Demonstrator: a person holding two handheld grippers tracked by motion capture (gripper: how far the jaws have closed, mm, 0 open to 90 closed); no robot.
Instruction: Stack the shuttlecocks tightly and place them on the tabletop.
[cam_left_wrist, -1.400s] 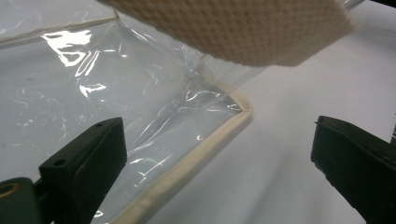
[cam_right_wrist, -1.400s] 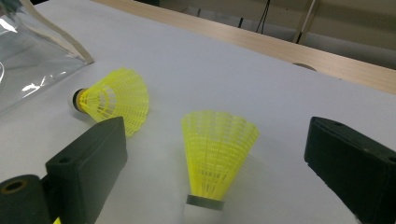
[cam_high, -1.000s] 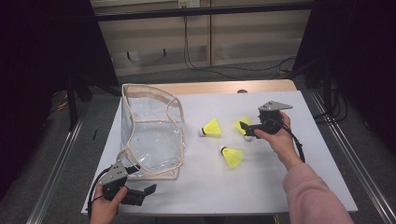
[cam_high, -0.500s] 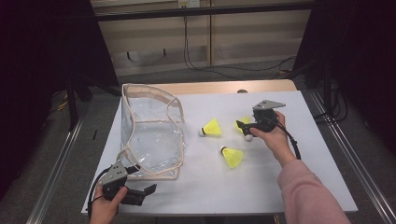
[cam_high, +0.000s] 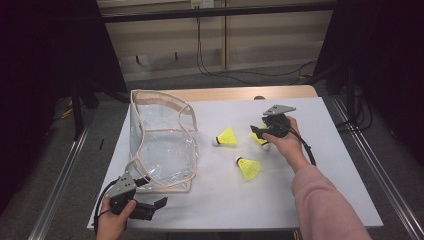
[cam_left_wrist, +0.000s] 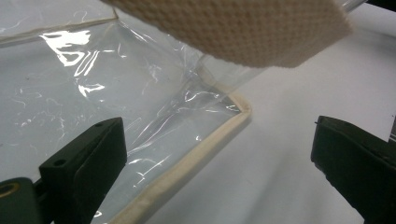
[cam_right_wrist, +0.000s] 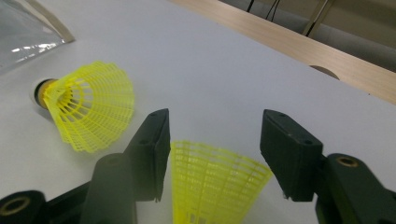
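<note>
The right gripper (cam_high: 258, 133) sits toward the far right of the white table cover (cam_high: 310, 200), held in a hand with a pink sleeve (cam_high: 325, 205). Its two black jaws stand apart and straddle the skirt of a yellow shuttlecock (cam_right_wrist: 212, 186), which lies between them but does not look pinched yet. In the right gripper view there is a gap on each side of the mesh.

The left gripper (cam_high: 157, 206) rests low at the near left corner of the table, jaws spread wide and holding nothing. In the left gripper view they frame the cream-trimmed corner of a clear plastic bag (cam_left_wrist: 140, 116), close to it yet apart from it.

Moving outward: the bag (cam_high: 162, 145) stands near the left side of the cover with its mouth facing right, and no shuttlecock can be seen through its clear walls. A second yellow shuttlecock (cam_high: 227, 137) lies on its side between the bag and the right gripper, its cork end (cam_right_wrist: 39, 91) pointing toward the bag. A third (cam_high: 249, 168) lies just nearer the person, also loose on the cover.

As a judgement, the work — picking up shuttlecocks, likely to load them into the bag — is at its start: all three remain on the table, and the first grasp is lined up but not closed.
</note>
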